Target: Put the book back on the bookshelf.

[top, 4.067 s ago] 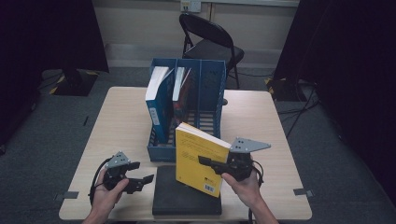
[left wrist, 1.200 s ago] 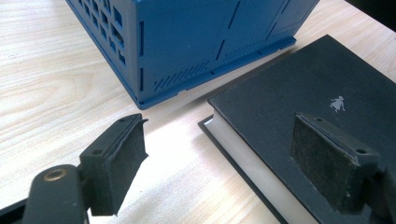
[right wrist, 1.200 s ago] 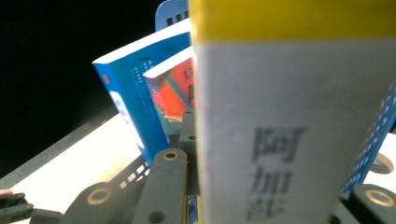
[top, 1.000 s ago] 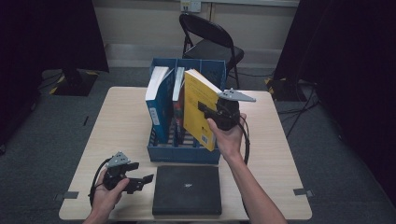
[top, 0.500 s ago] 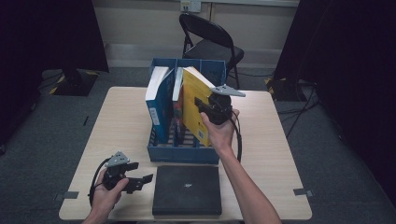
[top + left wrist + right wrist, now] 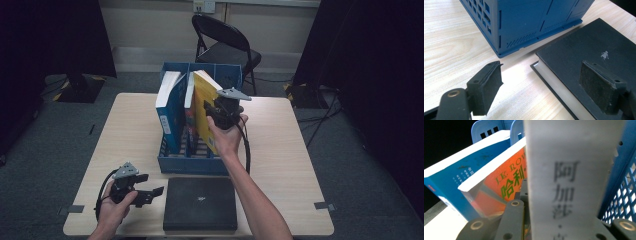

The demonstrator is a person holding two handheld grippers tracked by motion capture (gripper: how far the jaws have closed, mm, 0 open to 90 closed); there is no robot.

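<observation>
The yellow book point(image 6: 204, 112) stands on edge, tilted, in the right-hand slot of the blue file rack point(image 6: 192, 165), its long axis running up and away from the person, its lower end already inside the rack. The right gripper point(image 6: 216, 111) is clamped on it from the right side, so the book lies to the left of that hand and the slot directly below. Its cover is plain yellow; the pale spine point(image 6: 571, 180) bears dark printed characters (blurred near the lens). Just left of it lean an orange-covered book point(image 6: 504, 180) and a blue book point(image 6: 167, 112). The left gripper point(image 6: 145, 192) rests with jaws apart beside the flat black book point(image 6: 200, 202).
</observation>
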